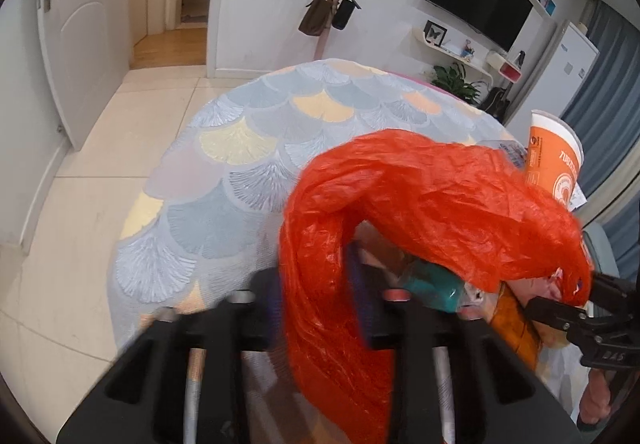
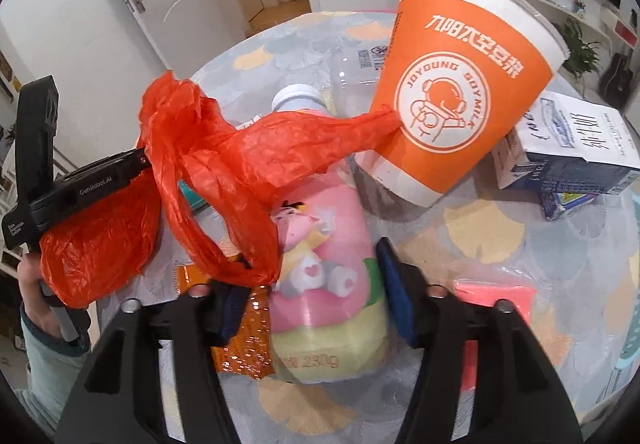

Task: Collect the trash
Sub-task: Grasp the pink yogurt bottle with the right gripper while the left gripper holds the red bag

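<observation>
Orange-red plastic bag (image 1: 400, 204) stretched between the two grippers over a round table (image 1: 248, 148) with a fan-scale cloth in blue, grey and yellow.

Left gripper (image 1: 316, 304): jaws clamped on a bunched handle of the bag; film runs down between the blue pads (image 1: 362, 300) and spills toward the lens. From the right wrist view the same gripper sits at far left (image 2: 144, 160), with a loose wad of bag hanging below it and the person's hand (image 2: 34, 296) on the grip.

Right gripper (image 2: 312, 304): jaws spread apart, one pad either side of a pink and yellow bottle (image 2: 324, 268) lying on the table, white cap pointing far. Left pad (image 2: 234, 304) touches the other bag loop, which drapes over it; whether the right pad touches the bottle I cannot tell. In the left wrist view this gripper (image 1: 576, 308) shows at right edge, tip against the bag's edge.

Trash on table:
- orange foil wrapper (image 2: 240, 348), near left, partly under the bottle.
- orange paper cup (image 2: 460, 92), "JOYOUNG SOYMILK", tilted, far right of the bottle; a bag corner touches its side.
- clear plastic bottle (image 2: 356, 68) behind the cup, mostly hidden.
- blue and white milk carton (image 2: 572, 144) lying on its side, far right.
- pink flat item (image 2: 496, 296), near right; kind unclear.
- teal item (image 1: 432, 288) under the bag, beside the left gripper.
</observation>
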The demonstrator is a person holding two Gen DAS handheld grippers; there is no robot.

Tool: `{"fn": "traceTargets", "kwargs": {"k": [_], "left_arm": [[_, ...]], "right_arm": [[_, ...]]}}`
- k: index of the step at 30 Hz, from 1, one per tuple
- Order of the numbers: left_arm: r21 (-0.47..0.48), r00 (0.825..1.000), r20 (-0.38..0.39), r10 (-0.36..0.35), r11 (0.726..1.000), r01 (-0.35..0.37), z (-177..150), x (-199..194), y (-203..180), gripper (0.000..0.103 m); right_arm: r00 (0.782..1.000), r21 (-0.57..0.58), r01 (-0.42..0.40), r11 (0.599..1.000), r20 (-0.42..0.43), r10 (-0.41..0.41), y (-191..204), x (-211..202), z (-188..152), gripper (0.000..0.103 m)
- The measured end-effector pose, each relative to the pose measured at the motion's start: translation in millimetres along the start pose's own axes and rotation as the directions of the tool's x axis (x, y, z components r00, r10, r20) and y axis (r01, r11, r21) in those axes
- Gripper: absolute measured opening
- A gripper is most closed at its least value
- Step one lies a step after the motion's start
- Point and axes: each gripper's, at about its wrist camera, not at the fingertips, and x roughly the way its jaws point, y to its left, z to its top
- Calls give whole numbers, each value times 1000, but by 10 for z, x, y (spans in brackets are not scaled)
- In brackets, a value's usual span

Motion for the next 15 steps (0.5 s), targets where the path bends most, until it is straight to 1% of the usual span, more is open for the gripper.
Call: {"fn": "traceTargets", "kwargs": {"k": [2, 5, 6, 8, 10, 12, 15], "left_arm": [[-6, 999, 41, 19, 1000, -18, 11, -91, 0, 14], [-4, 990, 143, 4, 1000, -3, 46, -403, -28, 13], [-1, 982, 188, -8, 1000, 9, 70, -560, -47, 12], [5, 968, 250, -22, 1000, 21, 110, -797, -86, 12], [18, 947, 319, -45, 999, 41, 154, -1069, -144, 12], [38, 925, 372, -78, 997, 69, 185, -1298, -215, 12], [63, 903, 420, -90, 996, 70, 222, -1540, -349, 12]], "right_arm": [[1000, -1, 6, 1000, 17, -6, 10, -44, -40, 49], [998, -18, 18, 1000, 59, -17, 58, -163, -93, 47], [997, -20, 15, 1000, 78, -14, 74, -209, -106, 47], [993, -22, 8, 1000, 115, -5, 100, -322, -125, 47], [989, -20, 0, 1000, 145, 3, 93, -445, -157, 47], [985, -14, -9, 1000, 174, 12, 81, -568, -192, 47], [976, -1, -21, 1000, 215, 20, 18, -749, -241, 47]]}}
